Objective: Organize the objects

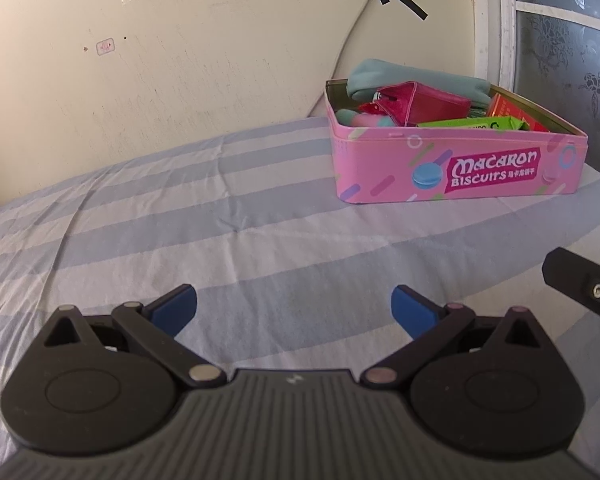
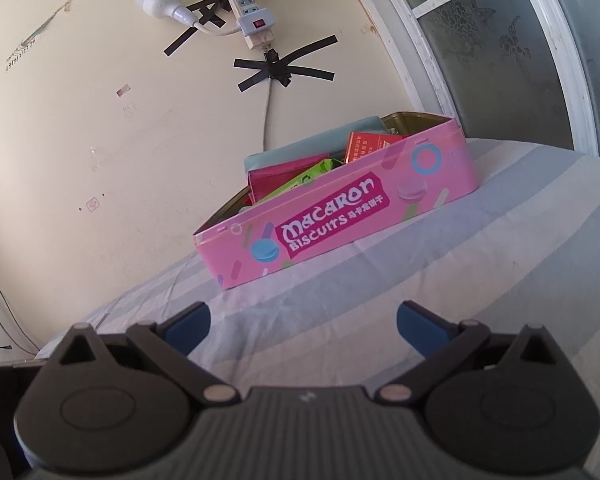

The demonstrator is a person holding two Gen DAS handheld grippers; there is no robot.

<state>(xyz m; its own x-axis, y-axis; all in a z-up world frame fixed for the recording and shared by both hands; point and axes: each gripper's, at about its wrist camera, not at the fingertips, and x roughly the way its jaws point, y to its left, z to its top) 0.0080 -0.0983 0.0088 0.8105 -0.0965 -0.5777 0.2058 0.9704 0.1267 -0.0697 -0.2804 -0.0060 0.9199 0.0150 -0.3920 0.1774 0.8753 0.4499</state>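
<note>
A pink "Macaron Biscuits" tin (image 1: 456, 168) stands open on the striped bedsheet, ahead and to the right of my left gripper (image 1: 294, 310). It holds a teal pouch (image 1: 412, 78), a magenta wallet (image 1: 424, 106), a green packet (image 1: 472, 124) and a red box (image 1: 508, 110). The left gripper is open and empty, well short of the tin. In the right wrist view the tin (image 2: 340, 216) lies straight ahead of my right gripper (image 2: 304, 328), which is open and empty. The right gripper's black body shows at the left view's right edge (image 1: 584, 288).
The blue and white striped sheet (image 1: 220, 232) covers the surface around the tin. A cream wall stands behind, with a power strip (image 2: 252, 12) and a taped cable (image 2: 276, 68). A frosted window with a white frame (image 2: 500, 52) is at the right.
</note>
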